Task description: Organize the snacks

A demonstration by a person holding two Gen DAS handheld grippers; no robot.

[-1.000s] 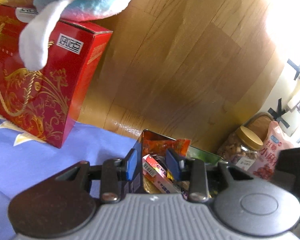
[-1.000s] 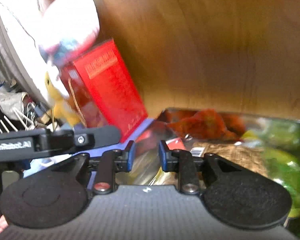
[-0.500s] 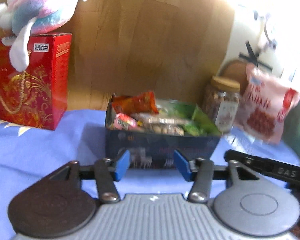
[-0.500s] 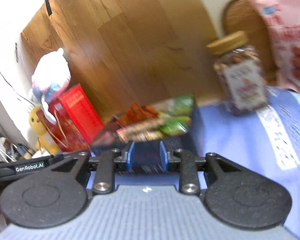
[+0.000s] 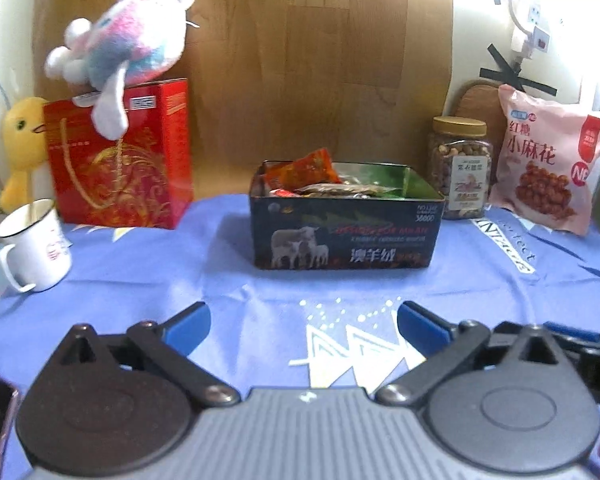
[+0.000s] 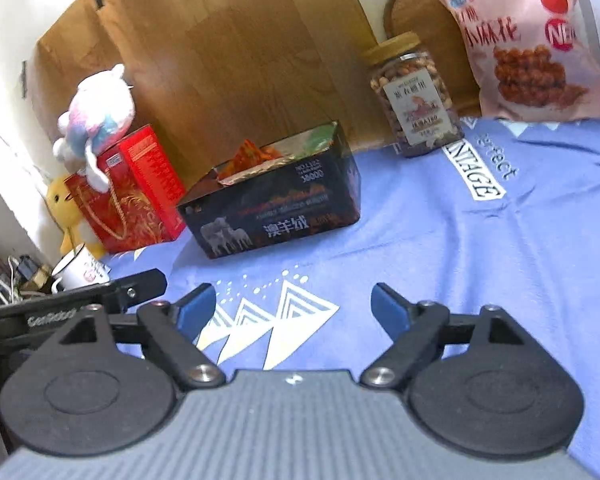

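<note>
A dark box with a sheep picture stands on the blue cloth, filled with snack packets; an orange packet sticks up at its back left. It also shows in the right wrist view. A jar of nuts and a pink snack bag stand to its right. My left gripper is open and empty, well in front of the box. My right gripper is open and empty, pulled back over the cloth.
A red gift box with a plush toy on top stands left of the dark box. A yellow duck toy and a white mug sit at the far left. A wooden board backs the table.
Both grippers have pulled back from over the box to the front of the table, and both have opened wide. The box now stands a good way ahead of them.
</note>
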